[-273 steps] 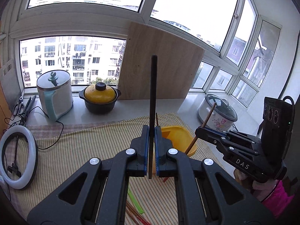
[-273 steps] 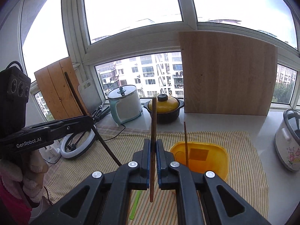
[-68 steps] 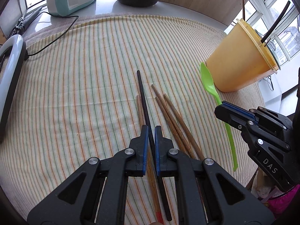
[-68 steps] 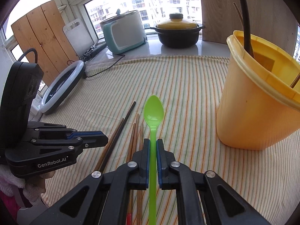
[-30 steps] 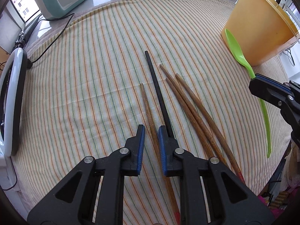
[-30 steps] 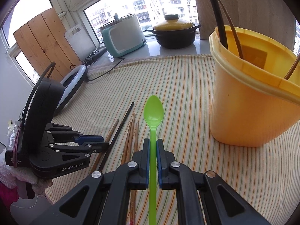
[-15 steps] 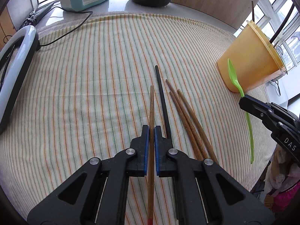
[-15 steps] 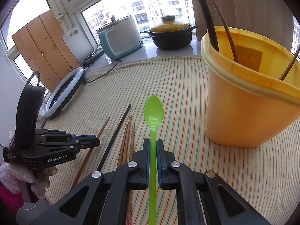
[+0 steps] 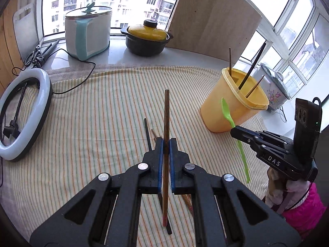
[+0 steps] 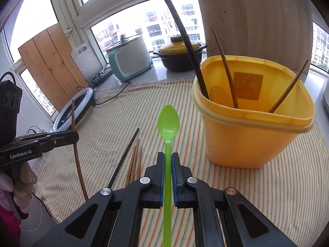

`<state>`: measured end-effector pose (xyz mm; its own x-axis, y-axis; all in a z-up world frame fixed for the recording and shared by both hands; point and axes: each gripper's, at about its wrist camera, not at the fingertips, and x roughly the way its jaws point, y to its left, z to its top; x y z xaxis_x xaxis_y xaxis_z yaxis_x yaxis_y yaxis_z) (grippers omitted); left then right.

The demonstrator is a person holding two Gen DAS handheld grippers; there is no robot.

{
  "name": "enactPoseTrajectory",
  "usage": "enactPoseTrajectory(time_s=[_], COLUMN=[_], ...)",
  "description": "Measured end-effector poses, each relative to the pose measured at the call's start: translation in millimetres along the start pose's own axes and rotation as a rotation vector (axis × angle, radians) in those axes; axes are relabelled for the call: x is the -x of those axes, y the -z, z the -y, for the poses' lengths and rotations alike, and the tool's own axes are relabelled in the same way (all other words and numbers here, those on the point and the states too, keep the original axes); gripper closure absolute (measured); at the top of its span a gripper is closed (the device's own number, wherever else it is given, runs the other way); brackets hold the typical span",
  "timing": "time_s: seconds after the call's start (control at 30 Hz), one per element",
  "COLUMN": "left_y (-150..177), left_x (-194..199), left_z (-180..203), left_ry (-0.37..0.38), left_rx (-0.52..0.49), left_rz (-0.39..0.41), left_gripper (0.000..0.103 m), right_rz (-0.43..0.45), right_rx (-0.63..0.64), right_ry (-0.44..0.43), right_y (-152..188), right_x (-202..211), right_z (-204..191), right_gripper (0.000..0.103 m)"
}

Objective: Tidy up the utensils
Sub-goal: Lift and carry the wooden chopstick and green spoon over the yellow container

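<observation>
Now my left gripper (image 9: 164, 142) had lifted a brown chopstick (image 9: 166, 123) off the striped cloth (image 9: 92, 123) and held it tight, while my right gripper (image 10: 168, 158) squeezed the green spoon (image 10: 168, 121), both ready for the yellow cup (image 10: 246, 127) on the far right.

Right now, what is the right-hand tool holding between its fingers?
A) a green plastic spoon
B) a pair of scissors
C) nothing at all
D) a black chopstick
A: the right gripper is shut on the green spoon, bowl pointing forward beside the yellow bucket.
</observation>
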<state>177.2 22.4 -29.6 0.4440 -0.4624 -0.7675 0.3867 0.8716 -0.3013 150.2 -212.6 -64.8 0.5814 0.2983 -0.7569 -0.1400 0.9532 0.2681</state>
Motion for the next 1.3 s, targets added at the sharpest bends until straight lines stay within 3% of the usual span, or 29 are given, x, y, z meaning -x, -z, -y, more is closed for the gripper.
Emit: enactPoseTrajectory(time_s=[0.7, 0.97, 1.3], left_y=[-49.4, -76.3, -109.9], left_x=[39.6, 53.5, 59.3], left_z=[93.6, 119.0, 137.3], left_ry=[0.124, 0.172, 0.178], left_rx=[-0.180, -0.185, -0.177], left_rz=[0.123, 0.186, 0.255], left_gripper=[0.100, 0.100, 0.100], right_rz=[0.191, 0.231, 0.279], right_rx=[-0.032, -0.048, -0.051], right_ry=[0.024, 0.064, 0.087], right_y=[-29.9, -48.7, -79.5], right_x=[74.5, 87.5, 90.9], right_z=[37.1, 58.7, 71.5], right_gripper=[0.099, 0.099, 0.099])
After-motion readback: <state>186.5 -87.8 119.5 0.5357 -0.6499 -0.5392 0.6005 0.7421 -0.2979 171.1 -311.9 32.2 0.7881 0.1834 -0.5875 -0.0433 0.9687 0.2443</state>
